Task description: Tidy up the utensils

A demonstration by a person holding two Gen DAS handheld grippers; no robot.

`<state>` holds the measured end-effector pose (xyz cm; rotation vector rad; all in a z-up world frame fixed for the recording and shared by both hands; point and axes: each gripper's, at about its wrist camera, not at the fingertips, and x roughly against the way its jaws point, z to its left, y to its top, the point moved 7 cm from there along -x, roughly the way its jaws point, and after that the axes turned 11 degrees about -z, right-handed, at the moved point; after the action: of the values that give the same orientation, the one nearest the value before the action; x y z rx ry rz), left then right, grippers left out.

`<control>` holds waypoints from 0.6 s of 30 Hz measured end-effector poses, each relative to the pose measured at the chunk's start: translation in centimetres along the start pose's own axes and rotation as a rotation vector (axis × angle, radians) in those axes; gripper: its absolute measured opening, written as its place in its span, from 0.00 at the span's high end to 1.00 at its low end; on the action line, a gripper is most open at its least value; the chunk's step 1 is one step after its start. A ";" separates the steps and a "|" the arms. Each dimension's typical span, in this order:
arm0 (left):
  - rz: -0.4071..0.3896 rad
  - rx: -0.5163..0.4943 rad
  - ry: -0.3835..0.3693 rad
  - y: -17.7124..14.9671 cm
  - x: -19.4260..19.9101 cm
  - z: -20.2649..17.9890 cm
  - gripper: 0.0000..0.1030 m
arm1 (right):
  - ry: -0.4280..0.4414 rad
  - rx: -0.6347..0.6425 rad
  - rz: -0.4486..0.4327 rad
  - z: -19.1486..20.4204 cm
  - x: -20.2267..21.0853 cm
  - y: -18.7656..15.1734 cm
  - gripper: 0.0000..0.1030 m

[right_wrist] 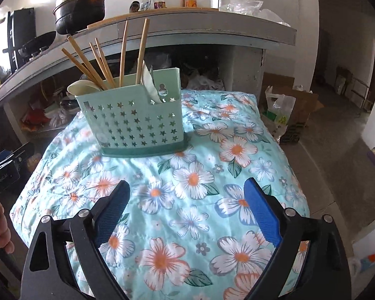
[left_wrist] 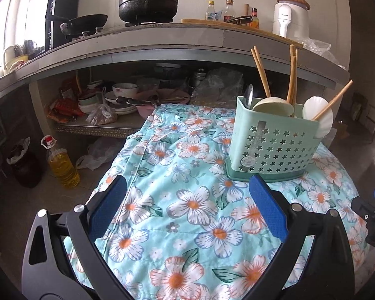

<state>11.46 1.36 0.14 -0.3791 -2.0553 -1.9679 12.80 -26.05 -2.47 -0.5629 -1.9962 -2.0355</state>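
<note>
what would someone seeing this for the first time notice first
The mint green caddy with star cut-outs stands on the floral cloth, bristling with wooden chopsticks and pale spoons. Behind it, a blackened pot sits on the counter stove.

A home kitchen: blackened pot point(left_wrist: 147, 0) on a stove, oil bottles point(left_wrist: 228, 11), bowls point(left_wrist: 125, 90) under the counter

the cloth point(right_wrist: 162, 200) is light turquoise, printed with white flowers with orange centres and dark green leaves; the utensil holder point(right_wrist: 132, 122) is pale mint green, pierced with star-shaped holes, on a darker teal base; the chopsticks point(right_wrist: 87, 62) in it are light tan; the spoons point(left_wrist: 272, 106) are cream and white; the gripper pads point(left_wrist: 267, 207) are bright blue on black arms; the pot point(left_wrist: 147, 2) is blackened.
</note>
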 end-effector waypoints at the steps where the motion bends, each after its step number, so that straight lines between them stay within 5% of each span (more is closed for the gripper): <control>1: 0.008 0.007 0.023 0.0 -0.1 0.1 0.08 | -0.006 0.006 -0.002 0.1 0.0 0.1 0.11; 18: 0.099 -0.001 0.179 -0.9 -0.7 2.3 0.08 | -0.057 0.050 0.029 1.8 -0.8 0.3 0.09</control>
<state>11.71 3.63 -1.04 -0.2876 -1.8878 -1.8725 13.80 -24.32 -2.57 -0.6429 -2.0520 -1.9684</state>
